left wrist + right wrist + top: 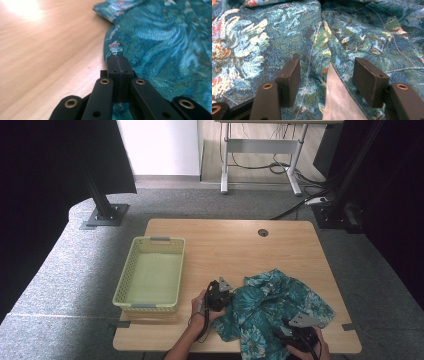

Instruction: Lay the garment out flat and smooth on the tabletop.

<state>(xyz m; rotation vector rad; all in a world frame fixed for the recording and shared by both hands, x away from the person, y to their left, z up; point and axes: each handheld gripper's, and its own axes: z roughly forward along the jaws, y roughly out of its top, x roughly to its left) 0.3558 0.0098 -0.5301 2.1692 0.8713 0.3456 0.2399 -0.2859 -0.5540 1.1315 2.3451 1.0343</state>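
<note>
Left claw [117,58] pressed together on the left hem of a crumpled teal floral-print fabric shirt [272,312], a sliver of cloth nipped between the black pads. Right claw [325,82] spread wide, hovering low over the same garment near its front edge, a pale grey flap of the inside lining rising between the jaws but not gripped. Both held by a person's hands at the near edge of a light wooden desk [235,242], forearms entering from below.

Shirt lying bunched on the right front part of the desk, partly overhanging the near edge, sleeves and panels still tangled. To its left, a pale yellow-green perforated plastic basket [131,270], upright, nothing inside, well apart from the cloth.

By the look of it, work barely begun: one corner secured, second grip yet to be taken, garment neither flattened nor folded, nothing moved toward the basket. Remaining, in all likelihood: closing the right claw on the fabric, spreading or gathering the shirt, then carrying it leftward. Purpose of the basket only a guess from its place beside the cloth.
</note>
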